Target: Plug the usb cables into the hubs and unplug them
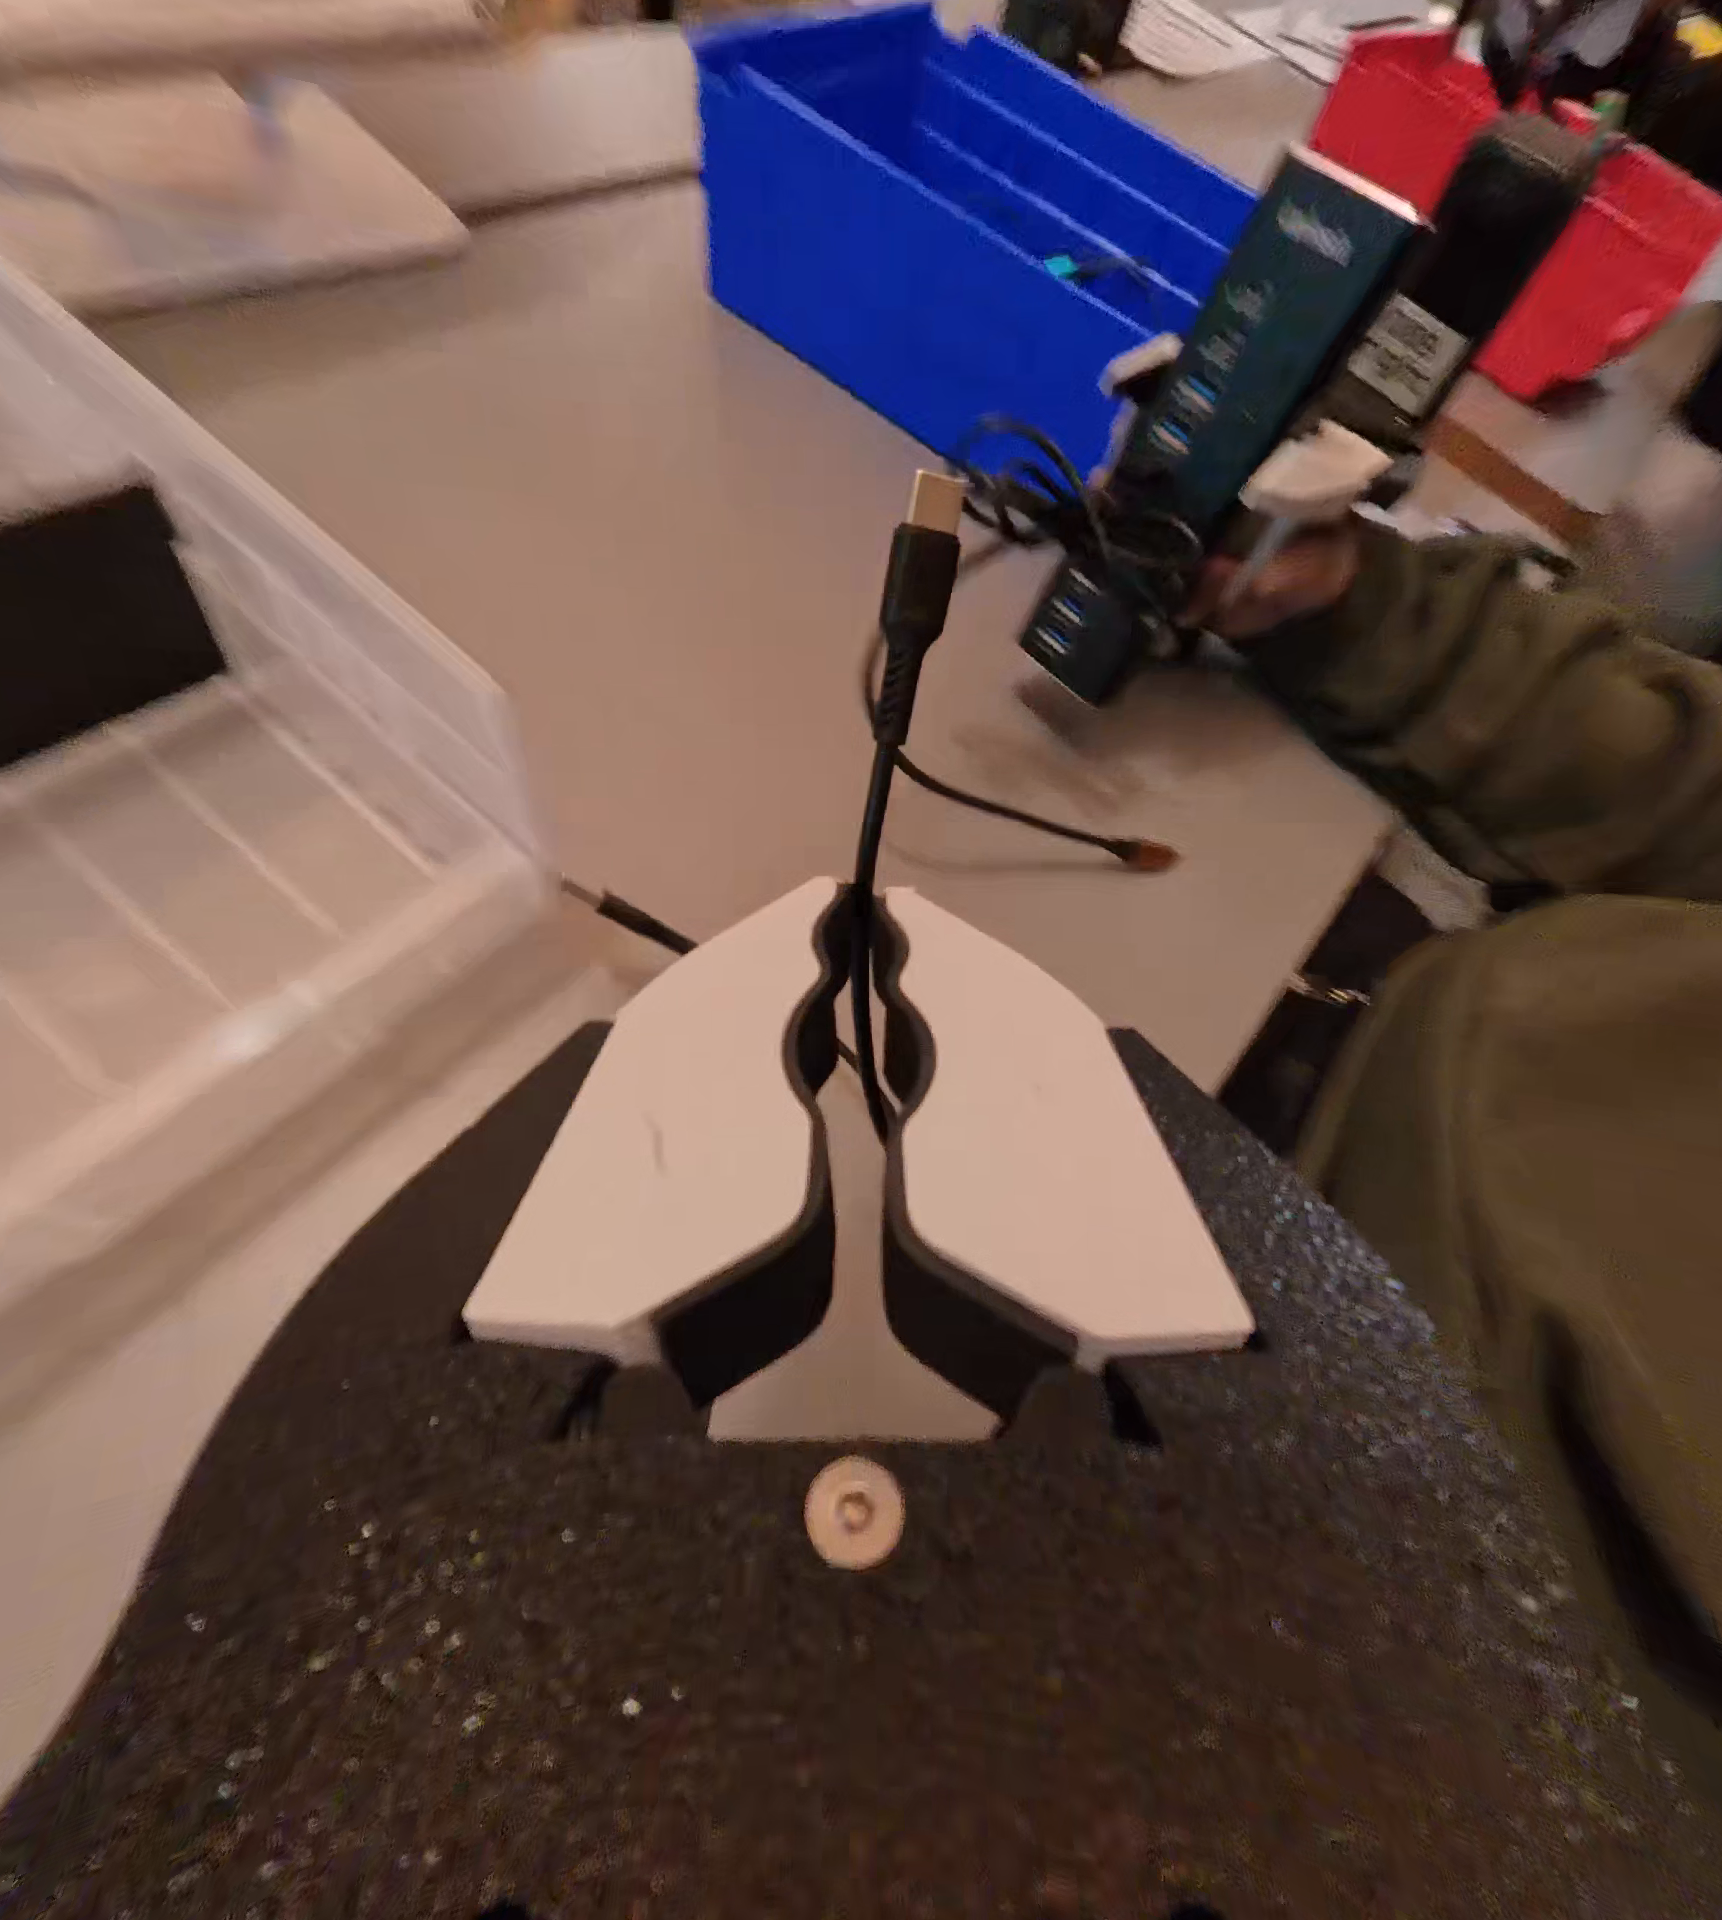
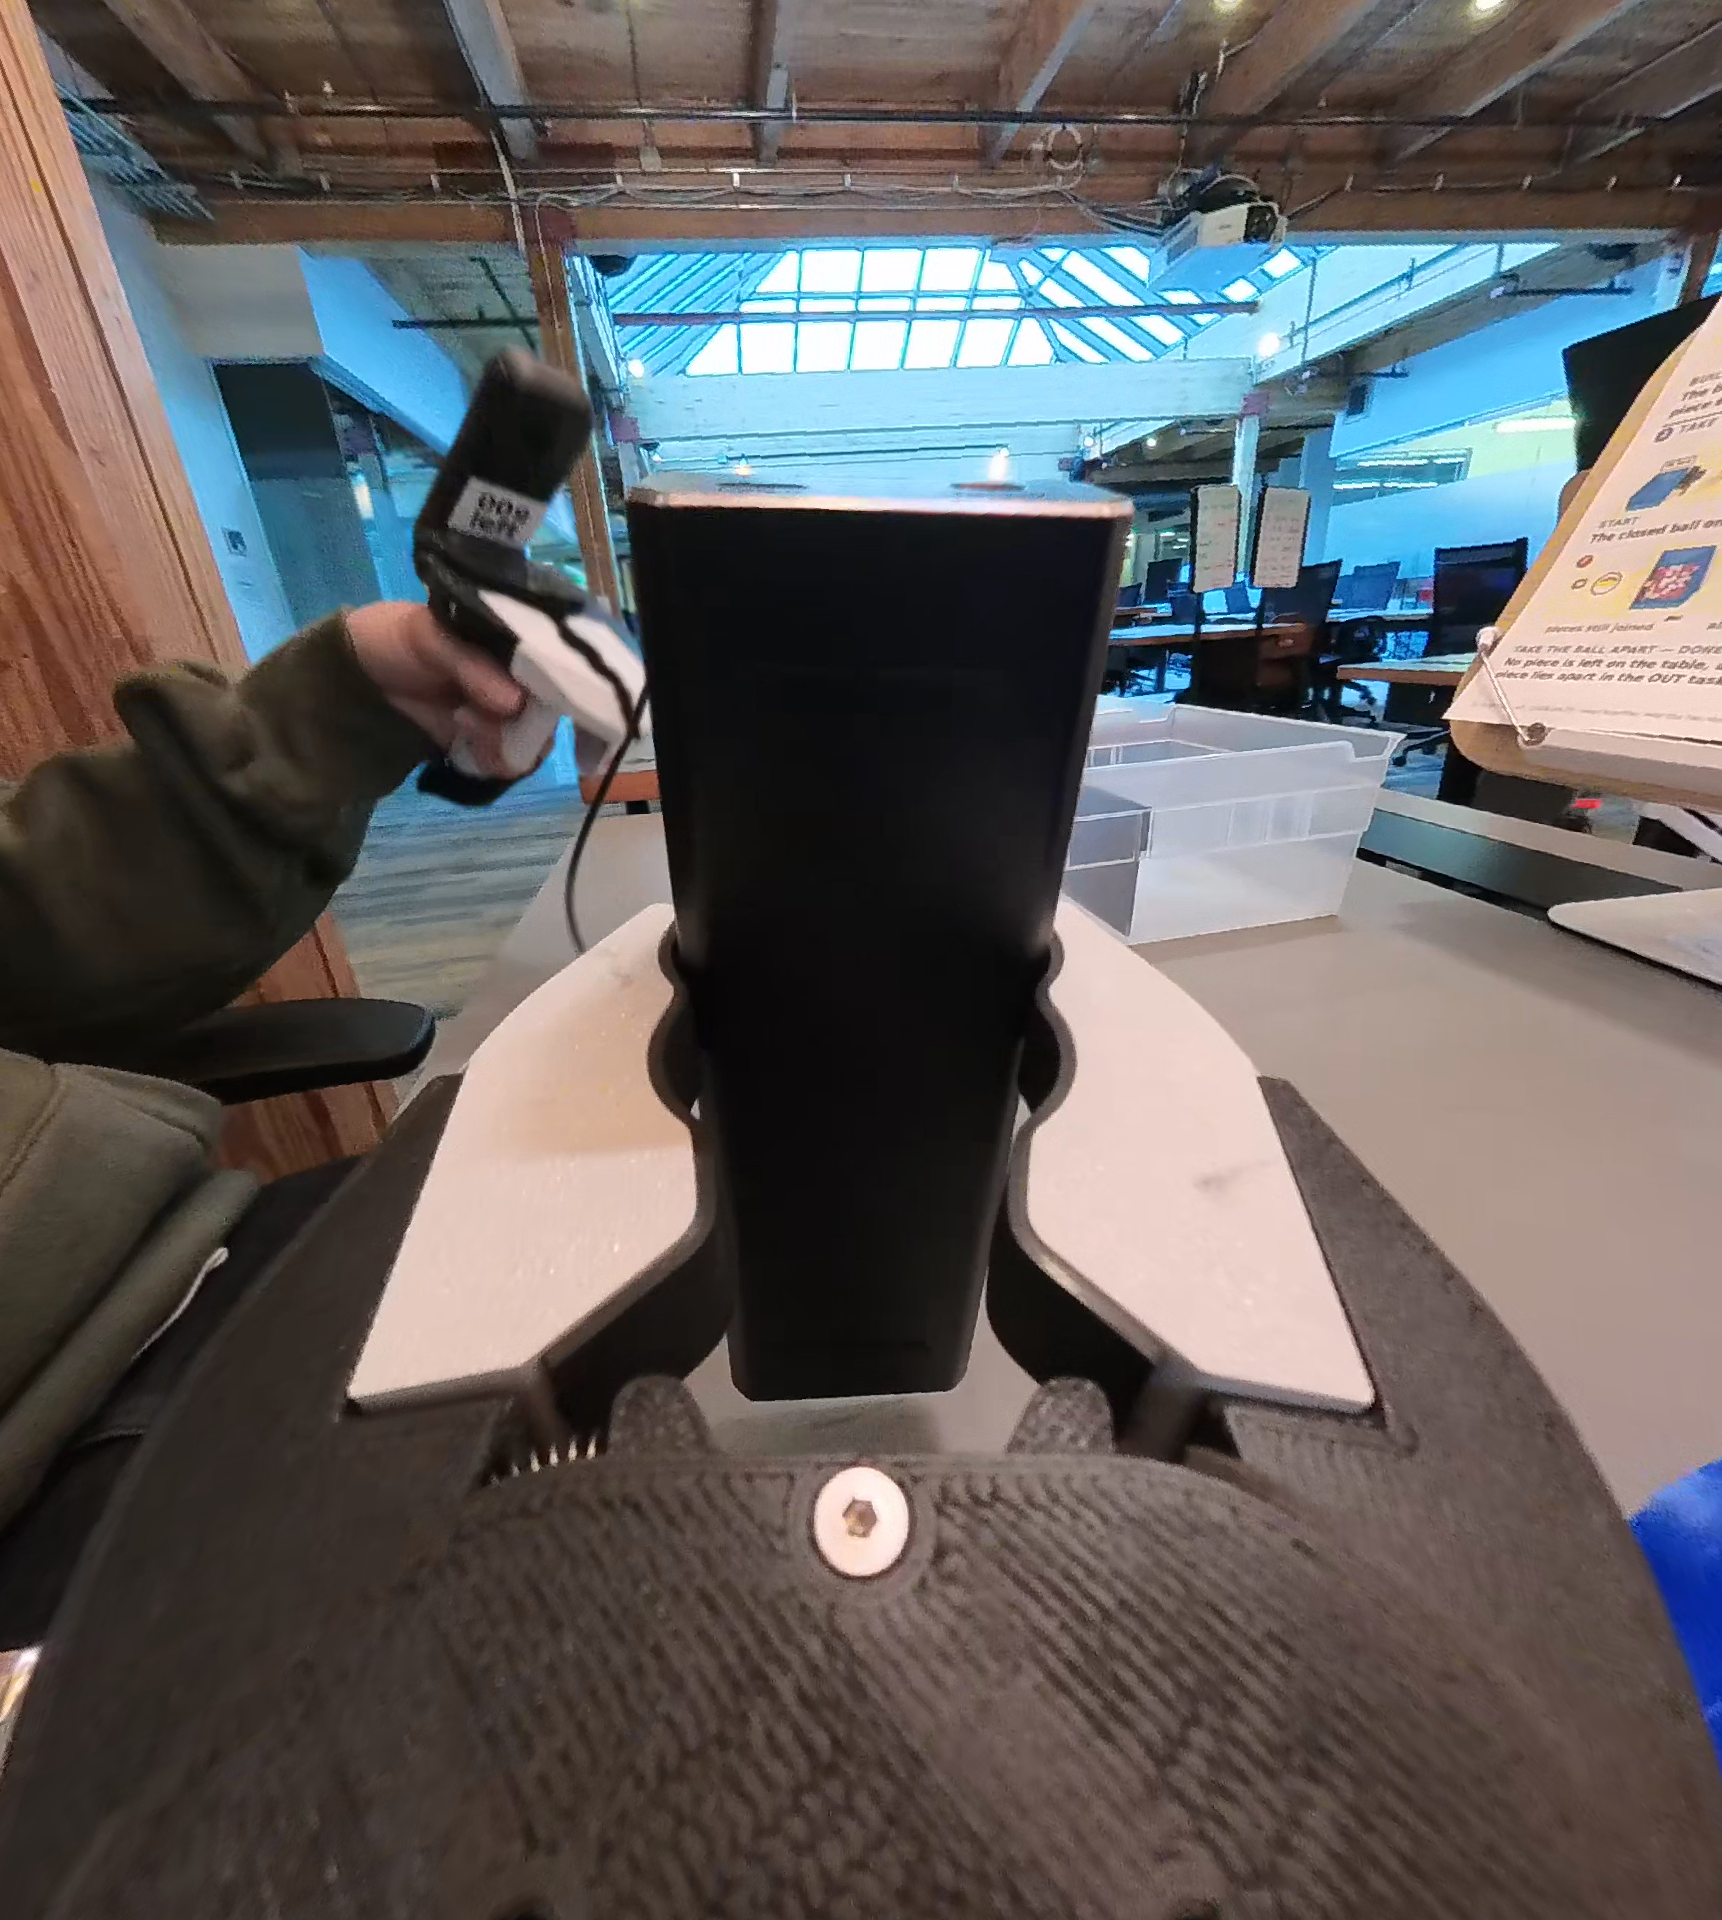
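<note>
The grey bench [image 1: 545,499] is shown carrying, in descending size, a clear plastic bin [image 1: 161,810] at the left of the left wrist view, a blue bin [image 1: 836,260] at the far middle, and a red bin [image 1: 1605,281] at the far right. A white stand bearing a printed instruction sheet [image 2: 1688,582] is seen at the right of the right wrist view, behind a second sight of the clear bin.

The USB hub [image 2: 867,935], a long black block, is held between the two white fingers of the right tool [image 2: 862,956], which are spread only as far as the hub's width and pressed against its sides. In the left wrist view the same hub [image 1: 1221,416] is seen raised and tilted above the bench, blue ports along one face, with a tangle of black cord [image 1: 1075,499] just beside it near the blue bin.

The black USB cable [image 1: 878,831] is pinched between the nearly closed fingers of the left tool [image 1: 862,904]. Its plug [image 1: 930,551] stands upright above the fingertips, metal end uppermost, apart from the hub and not inserted. The cable's loose remainder is draped down onto the bench, with one small connector end [image 1: 1148,854] lying near the bench edge.
</note>
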{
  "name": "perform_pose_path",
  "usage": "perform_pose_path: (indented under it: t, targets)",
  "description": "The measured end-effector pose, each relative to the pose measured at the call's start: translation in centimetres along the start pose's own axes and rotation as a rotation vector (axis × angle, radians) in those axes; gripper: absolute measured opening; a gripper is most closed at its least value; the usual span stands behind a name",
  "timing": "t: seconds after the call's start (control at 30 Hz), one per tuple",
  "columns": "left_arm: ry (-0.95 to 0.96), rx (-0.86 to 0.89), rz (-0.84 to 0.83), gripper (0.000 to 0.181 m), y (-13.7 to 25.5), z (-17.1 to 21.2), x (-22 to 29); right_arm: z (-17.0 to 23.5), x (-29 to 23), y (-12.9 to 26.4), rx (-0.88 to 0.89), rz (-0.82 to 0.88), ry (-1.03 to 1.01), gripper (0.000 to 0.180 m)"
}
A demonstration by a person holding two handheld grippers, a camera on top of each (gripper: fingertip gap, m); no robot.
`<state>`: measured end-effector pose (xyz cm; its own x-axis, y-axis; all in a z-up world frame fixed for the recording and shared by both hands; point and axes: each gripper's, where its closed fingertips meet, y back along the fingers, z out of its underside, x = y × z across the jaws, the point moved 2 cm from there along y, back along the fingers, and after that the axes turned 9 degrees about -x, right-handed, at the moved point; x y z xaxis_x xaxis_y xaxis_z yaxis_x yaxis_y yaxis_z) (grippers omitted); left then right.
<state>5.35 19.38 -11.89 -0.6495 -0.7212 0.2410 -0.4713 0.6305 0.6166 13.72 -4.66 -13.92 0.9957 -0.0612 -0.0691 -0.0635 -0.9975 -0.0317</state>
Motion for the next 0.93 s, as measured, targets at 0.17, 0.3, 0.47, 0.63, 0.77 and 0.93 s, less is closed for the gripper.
perform_pose_path:
  t: [0.17,0.3,0.47,0.63,0.77,0.93]
  targets:
    - [-0.035,0.048,0.06,0.002,-1.7,0.5,2.2,0.0,-0.1,0.0,-0.002,-0.011,0.002,0.061]
    - [-0.013,0.014,-0.058,0.002,-3.4,0.1,-0.2,0.0,-0.2,0.0,-0.004,-0.003,0.015,0.061]
    - [-0.082,-0.193,-0.287,0.006,-6.6,3.2,-3.7,0.0,-0.2,0.0,-0.002,-0.011,0.014,0.061]
    - [-0.048,-0.243,-0.313,0.031,-7.5,4.9,-4.5,0.1,-0.4,-0.2,-0.013,-0.024,0.02,0.061]
    - [-0.178,-0.195,-0.261,0.037,-6.5,4.0,-1.7,0.2,-0.6,-0.2,-0.019,-0.036,0.024,0.061]
    - [-0.434,-0.264,-0.021,0.023,-9.3,5.9,6.5,0.3,-0.8,-0.3,-0.028,-0.047,0.034,0.061]
